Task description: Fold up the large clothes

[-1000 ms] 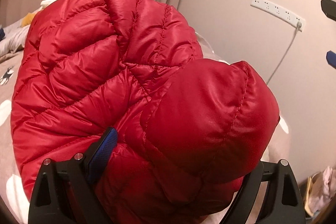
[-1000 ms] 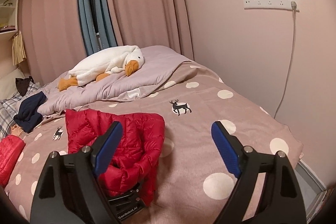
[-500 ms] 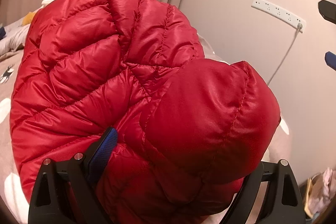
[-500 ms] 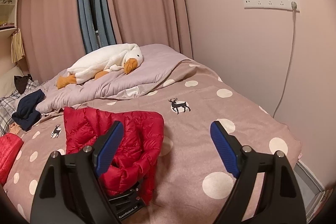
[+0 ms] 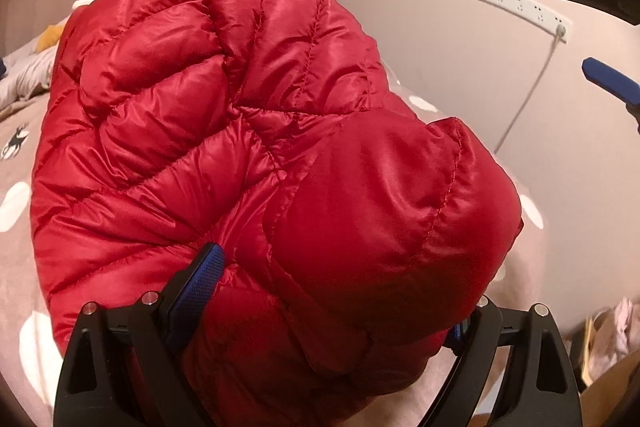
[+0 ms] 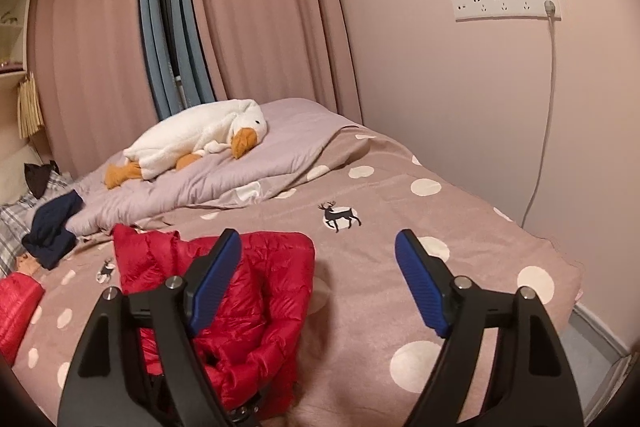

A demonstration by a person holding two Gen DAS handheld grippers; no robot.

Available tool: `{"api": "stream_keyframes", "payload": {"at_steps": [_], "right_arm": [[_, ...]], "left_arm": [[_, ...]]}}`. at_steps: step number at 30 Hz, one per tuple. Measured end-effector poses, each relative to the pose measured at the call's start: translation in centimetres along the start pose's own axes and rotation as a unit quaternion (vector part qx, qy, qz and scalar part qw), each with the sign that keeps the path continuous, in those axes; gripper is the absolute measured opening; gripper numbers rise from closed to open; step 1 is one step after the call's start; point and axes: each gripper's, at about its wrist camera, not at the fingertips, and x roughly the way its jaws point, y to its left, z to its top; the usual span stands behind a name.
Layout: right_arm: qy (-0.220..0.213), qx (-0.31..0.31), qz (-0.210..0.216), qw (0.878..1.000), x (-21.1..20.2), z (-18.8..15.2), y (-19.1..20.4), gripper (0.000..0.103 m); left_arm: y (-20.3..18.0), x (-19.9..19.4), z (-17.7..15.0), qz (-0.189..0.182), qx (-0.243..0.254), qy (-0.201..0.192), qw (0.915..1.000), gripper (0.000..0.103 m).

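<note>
A red quilted puffer jacket fills the left wrist view as a thick bundle. My left gripper is shut wide on it: the left pad digs into the fabric and the right pad is almost buried. In the right wrist view the same jacket stands bunched on the dotted bedspread, below and left of my right gripper. That gripper's jaws are closing with nothing between them. It also shows at the upper right of the left wrist view, as the right gripper.
More red quilted fabric lies at the far left, near a dark navy garment. A white plush goose rests on a lilac duvet at the bed's head. A socket strip and cable hang on the right wall; the bed's edge drops off there.
The right gripper's jaws have drawn slightly closer together. The left gripper and the jacket bundle look the same.
</note>
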Motion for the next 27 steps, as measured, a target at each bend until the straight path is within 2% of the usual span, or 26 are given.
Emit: {"api": "stream_keyframes", "payload": {"at_steps": [6, 16, 23, 27], "right_arm": [[-0.013, 0.018, 0.007, 1.000, -0.1, -0.1, -0.5, 0.078], [0.003, -0.008, 0.003, 1.000, 0.0, -0.8, 0.1, 0.080], [0.002, -0.011, 0.010, 1.000, -0.6, -0.7, -0.1, 0.083], [0.000, -0.010, 0.013, 1.000, -1.0, -0.7, 0.0, 0.083]], "left_arm": [[0.2, -0.2, 0.2, 0.004, -0.011, 0.000, 0.9999, 0.091], [-2.3, -0.8, 0.7, 0.064, 0.016, 0.005, 0.9978, 0.091], [-3.8, -3.5, 0.6, 0.099, 0.012, -0.003, 0.9950, 0.091], [-4.6, -6.2, 0.7, 0.110, 0.011, -0.021, 0.9937, 0.090]]}}
